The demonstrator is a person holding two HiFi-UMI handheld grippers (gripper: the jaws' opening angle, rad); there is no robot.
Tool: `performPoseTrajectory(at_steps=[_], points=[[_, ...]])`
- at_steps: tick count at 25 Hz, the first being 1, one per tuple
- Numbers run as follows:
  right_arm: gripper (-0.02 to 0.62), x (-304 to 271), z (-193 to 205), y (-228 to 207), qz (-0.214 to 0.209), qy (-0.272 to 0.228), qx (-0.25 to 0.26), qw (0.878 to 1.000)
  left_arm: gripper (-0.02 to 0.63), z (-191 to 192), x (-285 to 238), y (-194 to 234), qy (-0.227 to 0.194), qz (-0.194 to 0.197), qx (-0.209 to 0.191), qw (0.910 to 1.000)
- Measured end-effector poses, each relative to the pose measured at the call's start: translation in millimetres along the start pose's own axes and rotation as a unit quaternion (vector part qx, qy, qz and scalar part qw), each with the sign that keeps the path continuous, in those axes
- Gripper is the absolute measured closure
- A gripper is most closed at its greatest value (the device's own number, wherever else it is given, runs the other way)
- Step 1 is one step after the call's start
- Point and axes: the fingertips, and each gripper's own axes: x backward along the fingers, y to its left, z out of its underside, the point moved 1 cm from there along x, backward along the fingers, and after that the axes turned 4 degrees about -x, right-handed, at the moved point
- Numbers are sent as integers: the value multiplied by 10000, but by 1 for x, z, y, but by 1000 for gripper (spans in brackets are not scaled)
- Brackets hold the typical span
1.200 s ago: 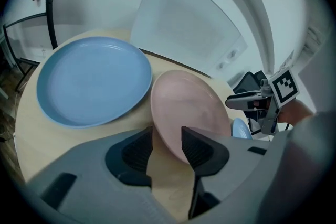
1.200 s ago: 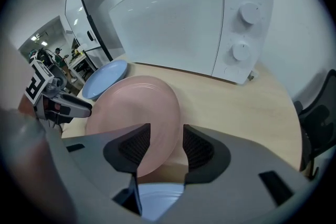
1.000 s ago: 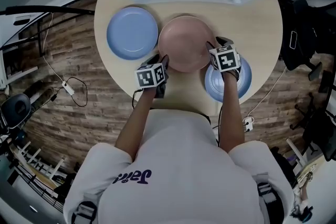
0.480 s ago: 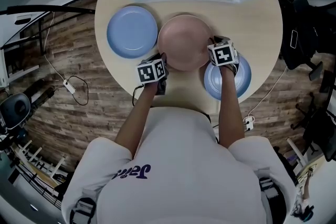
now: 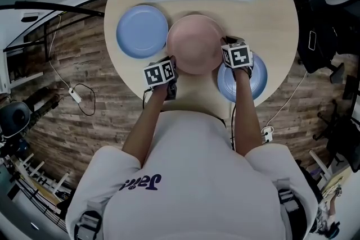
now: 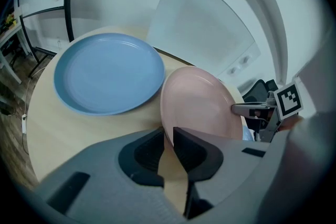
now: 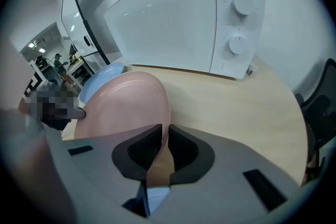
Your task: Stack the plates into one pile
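The left gripper [image 6: 169, 136] and right gripper [image 7: 164, 136] have just been closing, their fingers [image 6: 194, 155] now clenched on opposite rims of the round pink plate [image 5: 196, 45]. It sits mid-way across the round pale wooden desk [image 5: 281, 19], between a left blue plate [image 5: 142, 31] and a right blue plate [image 5: 256, 84]. Both bites look shallow, so an uneven lift could tilt the plate, let it slip, or clip the right blue plate.

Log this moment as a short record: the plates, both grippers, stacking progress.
pink plate: middle of the round table, between two blue plates
left blue plate: flat, untouched
right blue plate: flat, partly under the right gripper
left gripper: jaws have just been closing, now on the pink plate's rim
right gripper: the same, on the opposite rim
stacking: none stacked yet
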Motion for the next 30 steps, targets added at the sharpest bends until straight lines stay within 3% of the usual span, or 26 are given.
performPoseTrajectory(at_steps=[7,17,30], points=[[546,39,13,0,142,-275,-94,9995,541,6,21,-20,-135,203,-225,9994],[546,100,87,-32,573,-478,-701,9947,541,40,24,-81,22,557,-945,9940],[546,151,202,-83,1113,-531,-1857,9748,541,88,3,-169,468,936,-2128,9715]])
